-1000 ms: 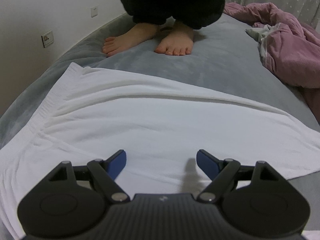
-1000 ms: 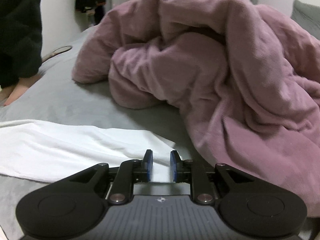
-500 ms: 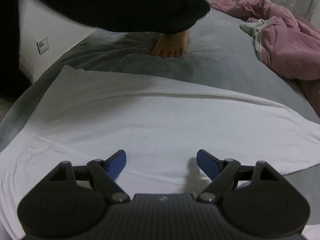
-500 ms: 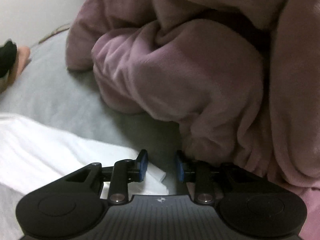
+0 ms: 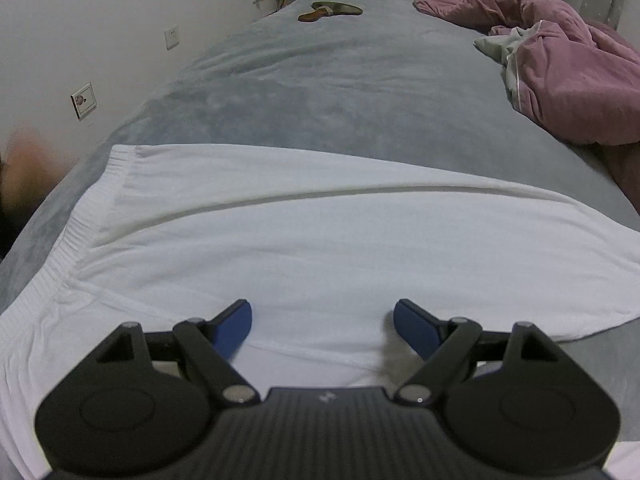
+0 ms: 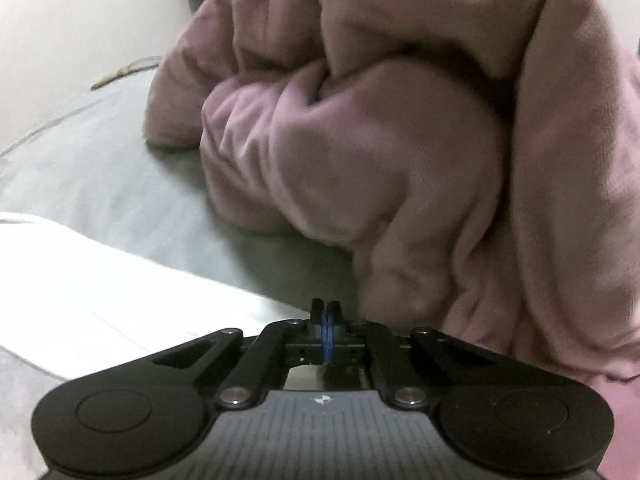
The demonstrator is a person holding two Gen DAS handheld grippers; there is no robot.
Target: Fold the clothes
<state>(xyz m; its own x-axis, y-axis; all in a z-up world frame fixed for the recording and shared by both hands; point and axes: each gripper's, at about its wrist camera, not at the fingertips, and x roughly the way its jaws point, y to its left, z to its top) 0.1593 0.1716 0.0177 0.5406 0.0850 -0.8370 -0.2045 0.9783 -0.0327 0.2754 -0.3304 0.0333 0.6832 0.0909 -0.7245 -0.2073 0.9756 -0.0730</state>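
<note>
A white garment (image 5: 320, 232) lies spread flat on the grey bed (image 5: 340, 80), its ribbed elastic waistband (image 5: 80, 232) along the left edge. My left gripper (image 5: 322, 320) hovers low over the garment's near part, open wide, nothing between its blue pads. In the right wrist view the same white garment (image 6: 80, 280) tapers to a corner that ends right at my right gripper (image 6: 326, 312). Its jaws are pressed together on that corner, close beside the pink blanket.
A bunched pink blanket (image 6: 400, 160) fills the right side and rises just past the right gripper; it also lies at the bed's far right (image 5: 560, 80). A brown flat object (image 5: 328, 11) rests at the far end. Left stands a white wall with sockets (image 5: 83, 100).
The right gripper has closed from a narrow gap to fully shut at the garment's corner. The person's feet and dark trousers have left the left wrist view; only a blur remains at the left edge.
</note>
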